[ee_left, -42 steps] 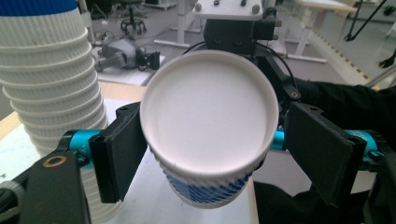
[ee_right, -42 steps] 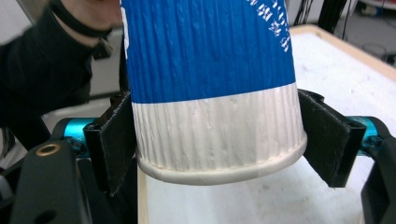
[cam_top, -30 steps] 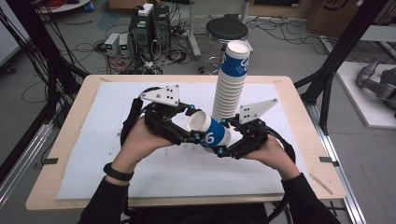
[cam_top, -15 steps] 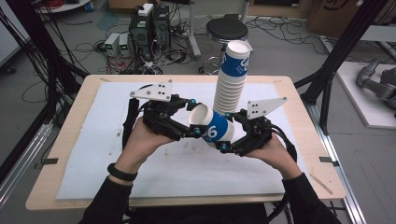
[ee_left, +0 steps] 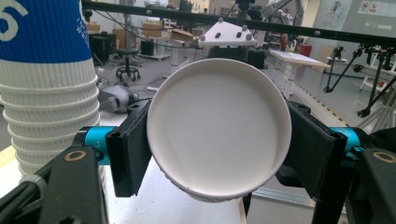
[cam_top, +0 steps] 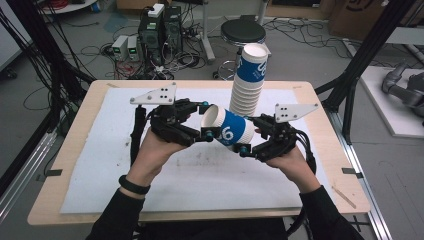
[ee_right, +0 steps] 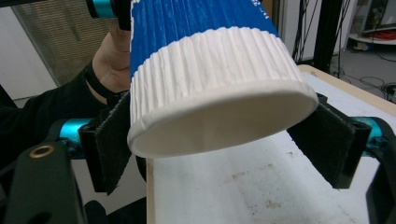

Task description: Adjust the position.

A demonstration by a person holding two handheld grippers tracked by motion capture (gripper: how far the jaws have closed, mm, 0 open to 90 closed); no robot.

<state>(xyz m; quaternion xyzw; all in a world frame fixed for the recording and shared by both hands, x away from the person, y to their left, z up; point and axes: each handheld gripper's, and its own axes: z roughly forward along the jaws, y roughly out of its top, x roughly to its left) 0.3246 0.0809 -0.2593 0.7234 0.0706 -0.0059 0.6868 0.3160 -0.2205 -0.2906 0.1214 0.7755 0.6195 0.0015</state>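
The blue-and-white paper cup (cam_top: pixel 230 129) lay on its side in the air above the white mat (cam_top: pixel 150 175), just in front of the cup stack (cam_top: pixel 249 82). You had your left gripper (cam_top: pixel 206 120) clamped at its open rim and your right gripper (cam_top: pixel 247 139) pinching its base, 2 grips at once.
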